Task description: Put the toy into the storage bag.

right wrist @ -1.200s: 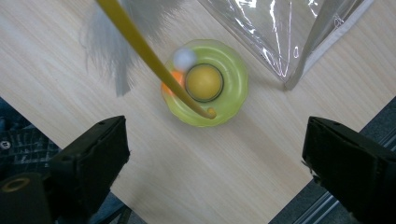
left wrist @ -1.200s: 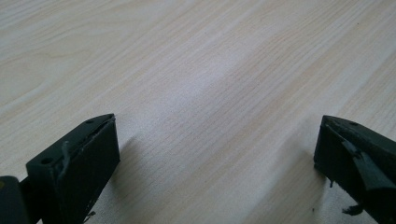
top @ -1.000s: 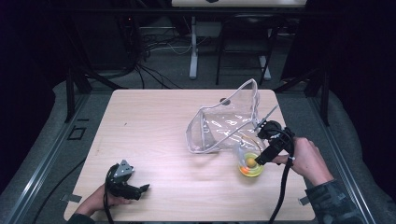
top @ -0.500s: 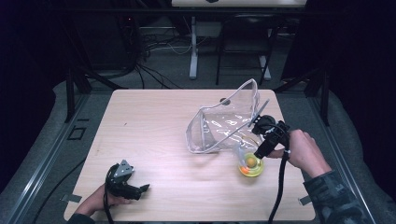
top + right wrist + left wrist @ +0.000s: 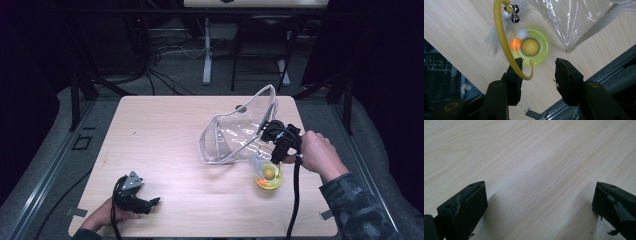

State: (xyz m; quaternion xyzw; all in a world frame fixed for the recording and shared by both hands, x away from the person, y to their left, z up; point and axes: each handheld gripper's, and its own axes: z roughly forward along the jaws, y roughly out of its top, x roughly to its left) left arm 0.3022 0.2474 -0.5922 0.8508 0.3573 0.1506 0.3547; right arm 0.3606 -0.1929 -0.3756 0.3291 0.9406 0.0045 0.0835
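Yellow wand is lying between the closing jaws of the right gripper, not yet pinched; squeeze squarely before lifting toy toward bag.

Both grippers are black: the left gripper is topped by a grey three-cornered plate, the right gripper trails a black cable. A camouflage sleeve is worn.

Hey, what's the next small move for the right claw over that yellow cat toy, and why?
Probably keep closing the right claw on the yellow wire. Its jaws have just been closing, the wire's hooked end sits between them against one jaw, and the other jaw stands apart. The green disc lies on the table beside the clear bag.
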